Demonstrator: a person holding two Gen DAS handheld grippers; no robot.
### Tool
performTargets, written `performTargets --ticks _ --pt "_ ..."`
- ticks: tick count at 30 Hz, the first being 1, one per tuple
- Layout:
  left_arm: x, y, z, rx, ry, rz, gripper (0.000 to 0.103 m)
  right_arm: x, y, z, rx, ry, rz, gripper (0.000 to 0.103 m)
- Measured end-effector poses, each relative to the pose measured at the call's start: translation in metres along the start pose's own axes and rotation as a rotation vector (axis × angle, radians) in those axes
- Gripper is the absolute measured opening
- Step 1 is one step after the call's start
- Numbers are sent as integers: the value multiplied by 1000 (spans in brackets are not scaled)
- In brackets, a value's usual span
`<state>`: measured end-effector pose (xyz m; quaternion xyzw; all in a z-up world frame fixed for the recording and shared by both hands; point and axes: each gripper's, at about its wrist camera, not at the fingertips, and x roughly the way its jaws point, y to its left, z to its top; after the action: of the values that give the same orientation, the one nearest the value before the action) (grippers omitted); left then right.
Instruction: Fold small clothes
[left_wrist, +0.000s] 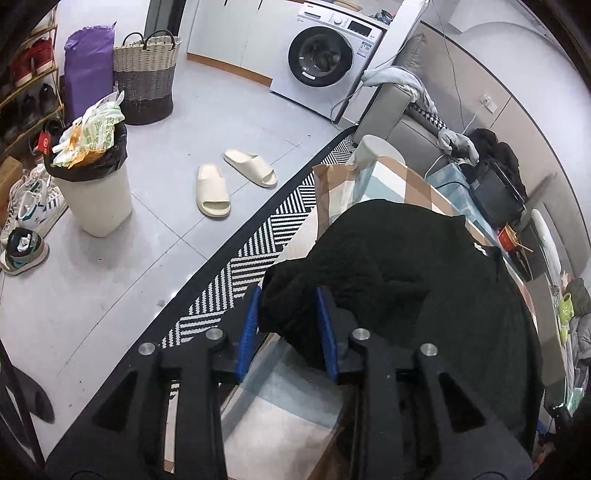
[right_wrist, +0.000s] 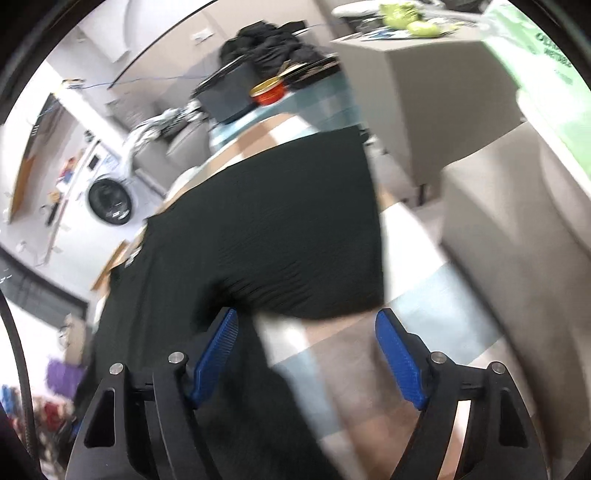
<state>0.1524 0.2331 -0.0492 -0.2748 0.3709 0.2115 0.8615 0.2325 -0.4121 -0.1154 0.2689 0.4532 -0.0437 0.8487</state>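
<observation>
A black knitted garment (left_wrist: 424, 295) lies on a table with a checked cloth (left_wrist: 399, 181). My left gripper (left_wrist: 290, 317) has its blue pads on either side of a bunched corner of the garment at the table's near left edge and is shut on it. In the blurred right wrist view the same black garment (right_wrist: 280, 229) spreads across the checked cloth (right_wrist: 369, 354). My right gripper (right_wrist: 306, 343) is open and empty, with its blue pads wide apart just short of the garment's near edge.
A striped rug (left_wrist: 258, 243), slippers (left_wrist: 212, 190), a full bin (left_wrist: 94, 184), a woven basket (left_wrist: 146, 77) and a washing machine (left_wrist: 325, 59) are on the floor to the left. A black box (left_wrist: 495, 192), a red bowl (right_wrist: 267, 92) and a grey sofa (right_wrist: 517, 229) surround the table.
</observation>
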Motion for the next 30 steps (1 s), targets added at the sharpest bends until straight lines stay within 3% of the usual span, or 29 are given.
performTargets --ticks 5,6,9,11,13,16,21,25,30 --pt "3 3 0 -7 11 6 26 13 -6 11 -18 -4 -105 65" --pt "3 2 0 -4 11 7 26 14 -6 13 -31 -7 -106 47" --pt "3 -3 -1 5 12 8 26 24 4 18 -118 15 -149 20" --pt "3 -4 0 5 9 6 26 28 11 19 -185 27 -168 13" --pt "2 -6 0 5 6 8 26 26 14 22 -211 13 -161 10" --pt "2 -6 1 0 6 6 26 5 20 30 -248 -87 -190 10" --pt "3 -6 1 0 7 5 26 -14 18 58 -220 -191 -212 10" --pt "0 -6 1 -3 2 -3 26 -22 19 69 -177 -241 -135 10" --pt "-2 -6 0 -7 2 -7 26 -34 51 76 -186 -317 87 10"
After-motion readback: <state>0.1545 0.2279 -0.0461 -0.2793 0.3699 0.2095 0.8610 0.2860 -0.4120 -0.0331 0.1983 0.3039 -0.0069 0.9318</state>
